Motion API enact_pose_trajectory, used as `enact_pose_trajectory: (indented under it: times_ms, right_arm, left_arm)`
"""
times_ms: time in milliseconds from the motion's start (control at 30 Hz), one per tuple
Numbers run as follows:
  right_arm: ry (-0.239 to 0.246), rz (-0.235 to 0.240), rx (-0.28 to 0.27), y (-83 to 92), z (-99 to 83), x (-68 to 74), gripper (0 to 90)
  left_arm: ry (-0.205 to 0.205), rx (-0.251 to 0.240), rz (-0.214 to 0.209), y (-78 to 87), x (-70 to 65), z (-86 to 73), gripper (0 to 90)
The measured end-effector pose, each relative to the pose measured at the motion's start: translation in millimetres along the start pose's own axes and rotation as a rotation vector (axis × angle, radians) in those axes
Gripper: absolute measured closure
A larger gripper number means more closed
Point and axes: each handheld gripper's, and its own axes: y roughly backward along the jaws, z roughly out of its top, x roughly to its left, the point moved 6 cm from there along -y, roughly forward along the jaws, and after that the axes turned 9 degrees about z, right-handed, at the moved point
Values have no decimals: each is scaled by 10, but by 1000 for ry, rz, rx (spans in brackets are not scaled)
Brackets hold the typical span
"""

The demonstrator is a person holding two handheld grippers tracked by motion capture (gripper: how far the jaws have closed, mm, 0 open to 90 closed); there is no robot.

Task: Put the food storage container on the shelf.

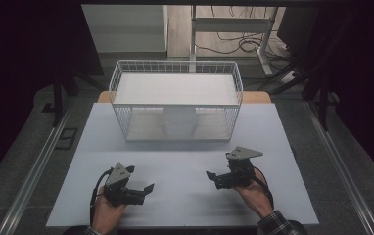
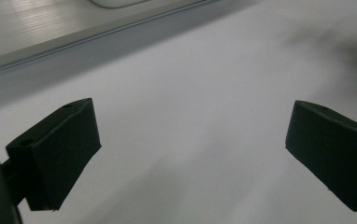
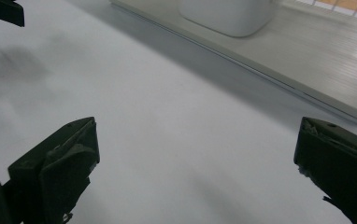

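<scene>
A white wire rack [image 1: 175, 68] with an upper and a lower shelf stands at the back of the table. On its lower shelf [image 3: 317, 60] sits a white round container [image 1: 179, 121], whose base [image 3: 228, 16] appears in the right gripper view. My left gripper [image 1: 140, 178] is low at the front left, open, with bare table between its jaws [image 2: 193, 144]. My right gripper [image 1: 218, 166] is at the front right, open and holding nothing [image 3: 195, 163]. Both point inward and lie well short of the rack.
The pale table top [image 1: 185, 161] spreads between the grippers and the rack. The rack's front base edge [image 2: 50, 39] rises slightly above the table. A jaw of the other gripper [image 3: 3, 10] pokes in at the top left of the right gripper view. Dark floor and cables lie beyond.
</scene>
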Motion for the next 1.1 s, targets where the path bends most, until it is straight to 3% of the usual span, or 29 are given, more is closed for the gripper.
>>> enact_pose_trajectory:
  times_ms: [567,867,1100]
  right_arm:
    - [-38,-77,8,261,-339,-109,0]
    - [-49,-86,84,229,-568,-128,0]
    - [-28,-111,142,172,-636,-126,0]
  left_arm:
    - [2,-2,-8,-8,2,-4,24]
    - [1,11,-9,-28,-1,-19,22]
    - [-1,18,-3,-38,5,-22,20]
